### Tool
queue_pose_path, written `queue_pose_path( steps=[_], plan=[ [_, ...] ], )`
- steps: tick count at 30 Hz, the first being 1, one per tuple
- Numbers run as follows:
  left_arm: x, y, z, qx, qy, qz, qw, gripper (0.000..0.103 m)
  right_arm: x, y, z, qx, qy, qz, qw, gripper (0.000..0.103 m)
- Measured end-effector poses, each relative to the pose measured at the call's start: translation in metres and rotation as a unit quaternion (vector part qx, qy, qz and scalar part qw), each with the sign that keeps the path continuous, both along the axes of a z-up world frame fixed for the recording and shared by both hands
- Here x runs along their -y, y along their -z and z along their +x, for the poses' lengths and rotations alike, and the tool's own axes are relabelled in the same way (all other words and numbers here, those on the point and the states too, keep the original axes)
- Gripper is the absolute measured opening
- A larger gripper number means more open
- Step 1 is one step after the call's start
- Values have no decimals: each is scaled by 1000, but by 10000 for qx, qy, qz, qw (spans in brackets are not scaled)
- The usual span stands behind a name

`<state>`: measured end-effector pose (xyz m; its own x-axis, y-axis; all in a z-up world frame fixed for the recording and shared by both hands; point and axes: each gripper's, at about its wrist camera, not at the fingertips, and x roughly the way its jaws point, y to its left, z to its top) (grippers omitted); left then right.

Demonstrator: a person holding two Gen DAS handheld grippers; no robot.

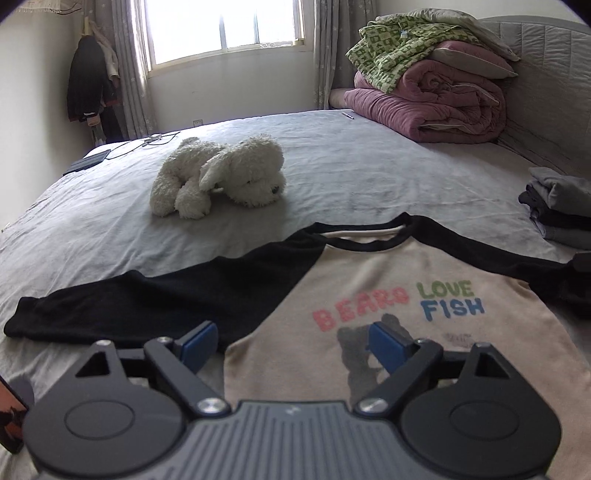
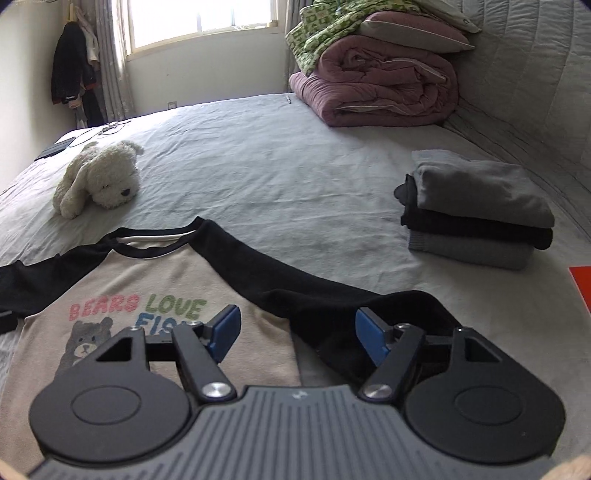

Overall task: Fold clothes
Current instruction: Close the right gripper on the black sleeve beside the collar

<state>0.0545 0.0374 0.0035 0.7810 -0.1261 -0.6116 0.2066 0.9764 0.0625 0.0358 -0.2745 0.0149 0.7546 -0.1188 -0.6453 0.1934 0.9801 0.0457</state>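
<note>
A shirt [image 1: 406, 280] lies flat, face up, on the bed [image 1: 332, 173], with its collar toward the window [image 1: 225, 26]. Its body is beige, its collar and long sleeves black; the chest reads "BEARS LOVE FISH" in pink, green and blue above a grey bear. Both sleeves are spread out sideways from the shirt. The left gripper [image 1: 291, 345] hangs over the shirt's left armpit with jaws wide apart, nothing between them. The right gripper [image 2: 297, 334] hangs over the right sleeve, jaws apart and empty. Beyond the shirt's left sleeve lies a white plush dog [image 1: 221, 177]; right of the shirt sits a pile of folded clothes [image 2: 476, 210]
</note>
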Motion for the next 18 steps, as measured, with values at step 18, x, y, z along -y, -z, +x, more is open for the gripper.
queue_pose_path(
  steps=[18],
  plan=[
    [60,45,-25,-153,349,-91,9992,90,132,46,-11,-430,1642,1588,9726,72]
  ],
)
